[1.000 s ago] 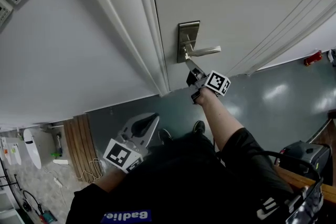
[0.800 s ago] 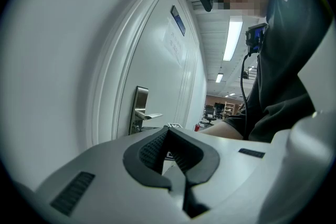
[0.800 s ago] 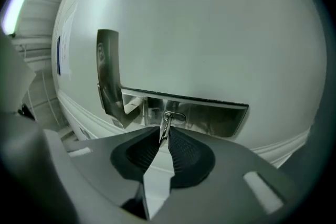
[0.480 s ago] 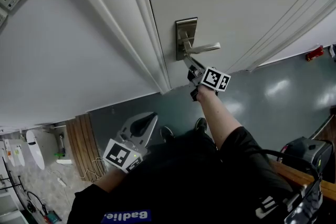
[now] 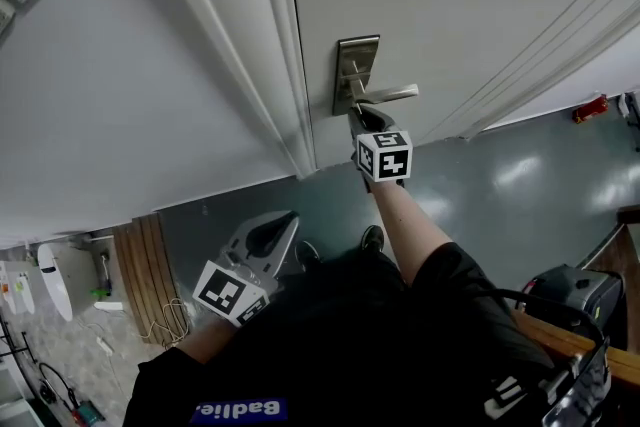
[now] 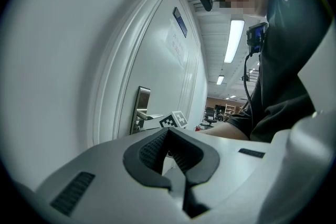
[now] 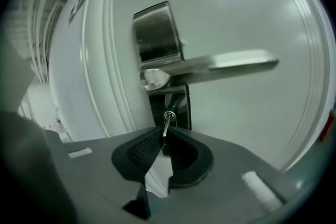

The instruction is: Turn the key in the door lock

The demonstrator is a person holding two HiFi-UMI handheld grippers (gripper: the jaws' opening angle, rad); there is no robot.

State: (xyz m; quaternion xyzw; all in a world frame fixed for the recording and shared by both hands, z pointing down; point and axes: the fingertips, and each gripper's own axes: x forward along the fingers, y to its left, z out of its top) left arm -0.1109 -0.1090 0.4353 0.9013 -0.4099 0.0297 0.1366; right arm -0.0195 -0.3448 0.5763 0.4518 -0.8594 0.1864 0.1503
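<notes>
Right gripper (image 7: 165, 134) sits at lower centre of its own view. Its jaws are closing on the key (image 7: 168, 120), and I see a pad on each side of it. The key sits in the lock (image 7: 172, 107), centre frame, just below the lever handle (image 7: 226, 64). Left gripper (image 5: 272, 233) is at lower left of the head view, jaws together and empty.

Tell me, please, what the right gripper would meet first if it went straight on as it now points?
The small metal key in the dark lock plate: it stands between the right gripper's closing tongs. Straight on, the tongs would probably butt against that plate next.
</notes>
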